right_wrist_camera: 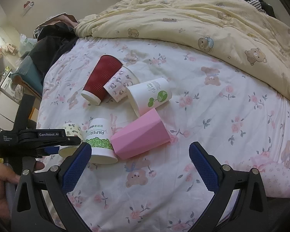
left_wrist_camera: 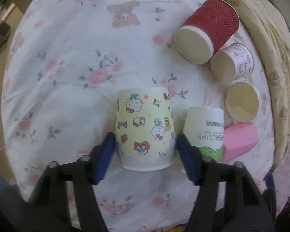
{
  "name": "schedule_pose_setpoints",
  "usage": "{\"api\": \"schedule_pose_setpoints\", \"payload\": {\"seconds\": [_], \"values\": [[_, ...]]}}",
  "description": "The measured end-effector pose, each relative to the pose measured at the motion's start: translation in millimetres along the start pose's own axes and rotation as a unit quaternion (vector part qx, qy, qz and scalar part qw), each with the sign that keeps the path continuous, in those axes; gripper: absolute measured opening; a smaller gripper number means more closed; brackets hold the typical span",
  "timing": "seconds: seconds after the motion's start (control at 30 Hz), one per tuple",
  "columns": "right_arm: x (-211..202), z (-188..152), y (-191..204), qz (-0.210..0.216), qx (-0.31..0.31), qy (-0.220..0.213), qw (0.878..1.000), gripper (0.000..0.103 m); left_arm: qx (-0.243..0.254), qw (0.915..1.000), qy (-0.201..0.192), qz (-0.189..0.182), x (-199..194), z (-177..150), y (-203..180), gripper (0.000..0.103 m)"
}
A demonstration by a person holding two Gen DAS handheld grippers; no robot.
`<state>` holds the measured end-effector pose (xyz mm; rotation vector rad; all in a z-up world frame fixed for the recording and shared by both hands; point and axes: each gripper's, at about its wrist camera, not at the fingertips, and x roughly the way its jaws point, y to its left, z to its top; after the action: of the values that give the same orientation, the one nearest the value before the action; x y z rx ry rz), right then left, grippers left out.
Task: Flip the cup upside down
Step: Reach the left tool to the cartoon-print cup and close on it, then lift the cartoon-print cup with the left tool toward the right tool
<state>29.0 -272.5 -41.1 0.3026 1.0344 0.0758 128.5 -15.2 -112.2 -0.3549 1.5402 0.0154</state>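
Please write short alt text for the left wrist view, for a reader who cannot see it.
The left gripper has its blue fingers on either side of a cartoon-printed paper cup standing upside down on a floral bedsheet. To its right stands another inverted paper cup, with four more cups lying tipped over beyond it.

On the flowered bed sheet (right_wrist_camera: pixel 203 116), the left gripper (right_wrist_camera: pixel 67 141) closes around the cartoon cup (right_wrist_camera: pixel 72 129) standing mouth-down near the left edge, while the right gripper (right_wrist_camera: pixel 140 164) hangs spread above bare sheet.
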Motion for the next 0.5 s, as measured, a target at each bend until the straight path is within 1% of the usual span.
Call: {"api": "schedule_pose_setpoints", "payload": {"seconds": [0.07, 0.17, 0.27, 0.37, 0.5], "values": [[0.6, 0.1, 0.5, 0.001, -0.001, 0.001, 1.000, 0.103, 0.006, 0.9999, -0.010, 0.006, -7.0, -3.6, -0.8, 0.059], [-1.2, 0.5, 2.6, 0.004, -0.003, 0.000, 1.000, 0.103, 0.011, 0.9998, -0.018, -0.004, -21.6, -12.8, 2.2, 0.059], [-2.4, -0.2, 5.8, 0.007, -0.006, -0.002, 1.000, 0.103, 0.007, 0.9997, -0.023, -0.011, -35.4, -31.3, 11.7, 0.059], [-4.0, -1.7, 6.8, 0.013, -0.006, -0.003, 1.000, 0.103, -0.007, 0.9997, -0.011, -0.023, -39.1, -57.7, 23.5, 0.059], [-6.5, -4.9, 11.0, 0.020, -0.012, -0.001, 1.000, 0.103, -0.014, 0.9992, 0.012, -0.036, -28.6, -88.6, 23.8, 0.059]]}}
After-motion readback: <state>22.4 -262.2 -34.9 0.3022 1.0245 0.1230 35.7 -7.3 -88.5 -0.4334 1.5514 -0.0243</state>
